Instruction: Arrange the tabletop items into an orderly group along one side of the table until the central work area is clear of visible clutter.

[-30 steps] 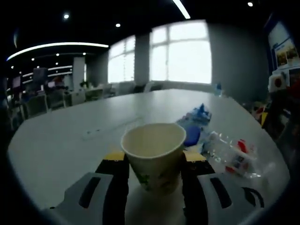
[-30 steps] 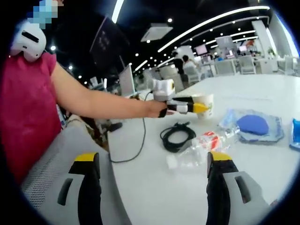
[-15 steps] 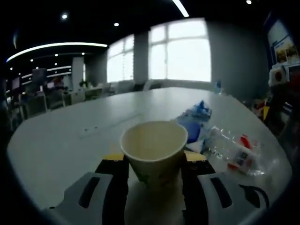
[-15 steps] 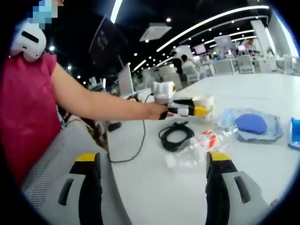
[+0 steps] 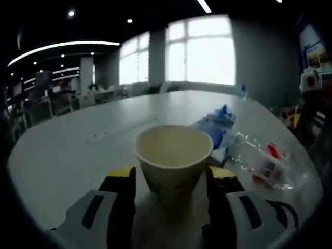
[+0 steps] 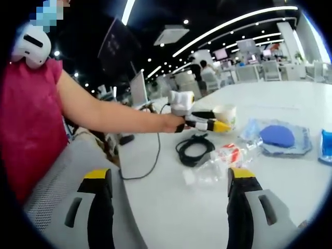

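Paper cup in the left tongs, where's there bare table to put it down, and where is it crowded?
Bare table spreads left of and beyond the paper cup toward the windows. It is crowded to the cup's right: the blue packet and clear plastic bottle lie close together. In the right gripper view, the coiled black cable sits just before the cup.
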